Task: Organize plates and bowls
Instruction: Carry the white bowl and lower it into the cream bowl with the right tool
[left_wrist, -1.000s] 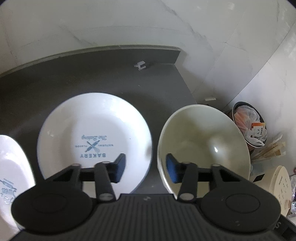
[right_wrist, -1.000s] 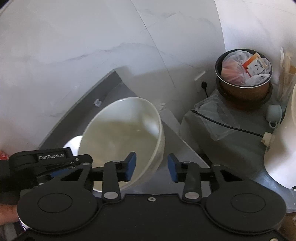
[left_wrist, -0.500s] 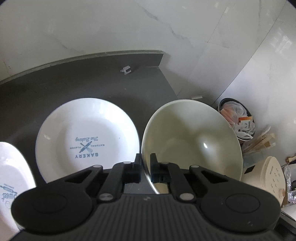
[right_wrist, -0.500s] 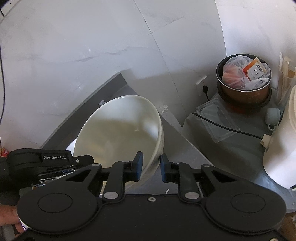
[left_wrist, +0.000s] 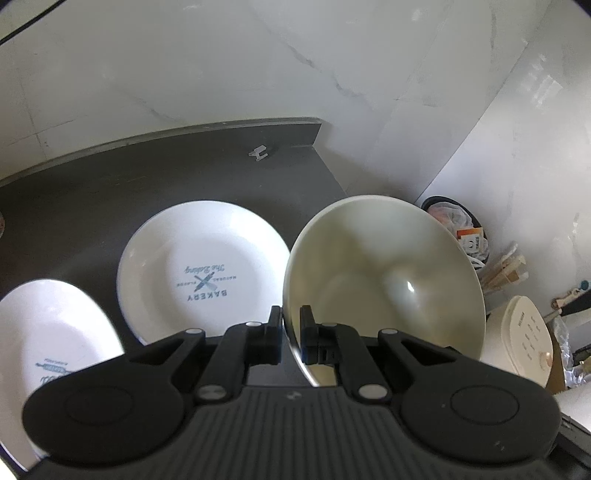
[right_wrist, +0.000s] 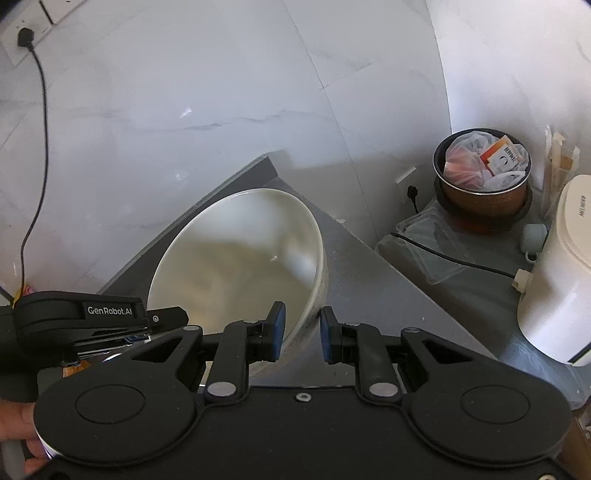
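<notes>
The plate lying flat on the dark counter carries blue print, upside down from here: "BAKERY", "NATURAL FLAVOR" and a script line above crossed utensils. A second plate at the left edge has similar blue print, too blurred to read. The left gripper is clamped on the near rim of the cream bowl, one finger outside the wall and one inside, the bowl tipped up beside the printed plate. From the right wrist camera that same gripper shows side-on at the left, its casing lettered "GenRobot.AI", with part of a hand at the lower left corner. The right gripper straddles the bowl's opposite rim, fingers narrowly parted; whether its pads touch the wall I cannot tell. Only this view shows the wall socket with a black cord, and the white appliance with faint grey lettering I cannot make out. The bin holds an orange packet
</notes>
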